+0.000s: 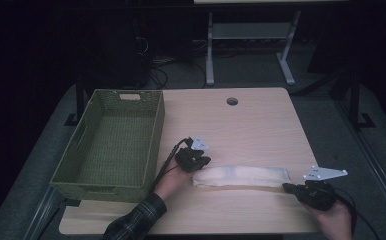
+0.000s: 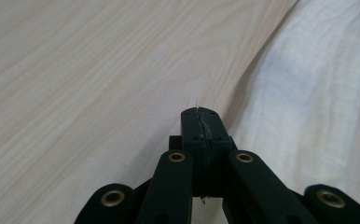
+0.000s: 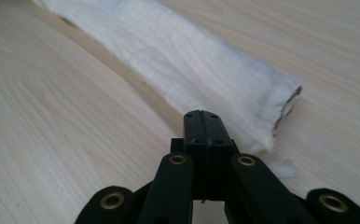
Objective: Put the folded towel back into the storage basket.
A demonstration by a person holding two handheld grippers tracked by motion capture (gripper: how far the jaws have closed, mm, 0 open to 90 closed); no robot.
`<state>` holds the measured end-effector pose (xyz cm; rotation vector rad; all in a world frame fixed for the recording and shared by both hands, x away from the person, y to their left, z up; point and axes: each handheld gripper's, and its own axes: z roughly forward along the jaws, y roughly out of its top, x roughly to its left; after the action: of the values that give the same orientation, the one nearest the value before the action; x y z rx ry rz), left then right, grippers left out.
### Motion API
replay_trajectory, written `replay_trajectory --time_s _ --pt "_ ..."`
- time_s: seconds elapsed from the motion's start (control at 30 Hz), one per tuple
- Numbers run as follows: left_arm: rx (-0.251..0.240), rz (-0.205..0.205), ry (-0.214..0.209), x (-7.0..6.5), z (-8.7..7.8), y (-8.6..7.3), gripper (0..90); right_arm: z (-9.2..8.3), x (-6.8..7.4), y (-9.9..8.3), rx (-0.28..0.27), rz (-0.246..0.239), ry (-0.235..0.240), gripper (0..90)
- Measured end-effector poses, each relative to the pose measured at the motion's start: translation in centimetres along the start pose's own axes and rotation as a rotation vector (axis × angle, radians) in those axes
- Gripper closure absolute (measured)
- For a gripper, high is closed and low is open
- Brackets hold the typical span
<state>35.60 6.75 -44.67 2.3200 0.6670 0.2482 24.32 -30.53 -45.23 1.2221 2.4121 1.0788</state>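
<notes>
A long folded white cloth lies across the near part of the wooden table. My left gripper rests at the cloth's left end, held by a hand in a plaid sleeve. In the left gripper view the jaws are pressed together, with the cloth just to their right. My right gripper sits at the cloth's right end. Its jaws are also shut, right by the cloth's frayed end. I cannot tell whether either pinches a sliver of fabric.
A green woven basket with nothing in it stands on the table's left side. A round cable hole sits near the far edge. Beyond the table are a desk frame and dark floor.
</notes>
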Motion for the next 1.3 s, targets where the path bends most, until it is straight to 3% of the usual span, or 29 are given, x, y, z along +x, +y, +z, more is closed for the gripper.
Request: replay_trajectory --time_s 0.17,0.57,0.7,1.0,1.3 --pt "0.023 -0.002 0.006 0.3 0.4 -0.5 89.8 1.2 -0.4 -0.1 0.051 0.007 0.005 89.8" --pt "0.009 -0.009 0.026 0.3 -0.2 -0.9 88.5 3.2 -2.1 1.5 0.068 0.001 -0.026 89.9" --pt "-0.006 -0.011 0.033 0.2 -0.7 -1.0 87.4 4.2 -2.8 2.6 0.065 -0.02 -0.043 89.9" --pt "-0.023 -0.022 0.047 0.2 -0.9 -1.0 87.1 6.8 -4.8 5.7 0.073 -0.004 -0.073 89.9" --pt "-0.023 -0.031 0.048 0.2 -0.9 -1.0 87.1 10.0 -6.1 8.9 0.07 0.02 -0.061 89.9"
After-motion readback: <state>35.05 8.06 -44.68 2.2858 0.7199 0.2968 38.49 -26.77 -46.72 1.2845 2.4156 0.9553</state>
